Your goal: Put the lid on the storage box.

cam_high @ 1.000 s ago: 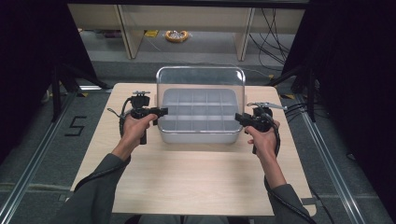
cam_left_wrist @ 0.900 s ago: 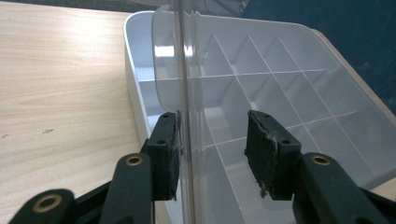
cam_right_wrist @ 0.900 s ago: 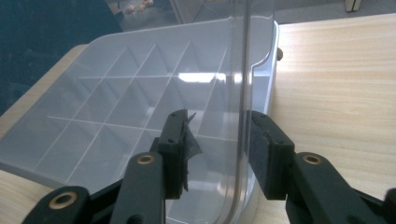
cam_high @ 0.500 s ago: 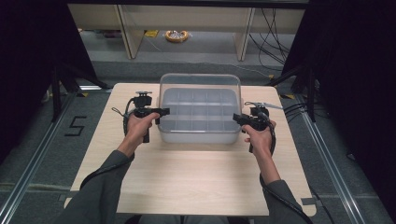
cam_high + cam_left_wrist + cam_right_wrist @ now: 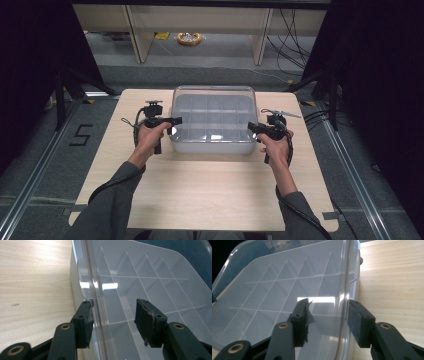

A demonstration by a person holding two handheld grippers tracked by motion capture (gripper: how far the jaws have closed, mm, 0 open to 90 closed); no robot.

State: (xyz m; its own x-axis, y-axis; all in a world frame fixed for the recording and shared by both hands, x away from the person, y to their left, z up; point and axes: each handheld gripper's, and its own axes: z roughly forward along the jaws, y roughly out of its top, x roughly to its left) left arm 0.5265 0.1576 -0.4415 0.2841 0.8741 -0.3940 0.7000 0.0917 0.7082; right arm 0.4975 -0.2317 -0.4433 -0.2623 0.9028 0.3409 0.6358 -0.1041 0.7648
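Note:
A clear plastic compartment box [image 5: 212, 142] stands at the far middle of the wooden table [image 5: 210, 195], its transparent lid [image 5: 214, 107] low over the dividers. My left gripper [image 5: 175, 121] is at the box's left side and my right gripper [image 5: 250, 126] at its right side. In the left gripper view, the left gripper [image 5: 113, 305] is open, with the lid's [image 5: 130, 277] rim running between its jaws, close to the left one. In the right gripper view, the right gripper [image 5: 328, 303] is also open and straddles the lid's [image 5: 274, 285] other rim.
Bare tabletop lies in front of the box between the person's forearms. Behind the table stand a pale shelf frame [image 5: 135, 30], a yellow object [image 5: 189, 38] on the floor and cables [image 5: 295, 30]. Dark stands flank the table, and a "5" mark [image 5: 80, 135] is on the floor at left.
The lid stood raised at the back a second ago and has come down over the box. Both grippers moved slightly down and toward the person with it.

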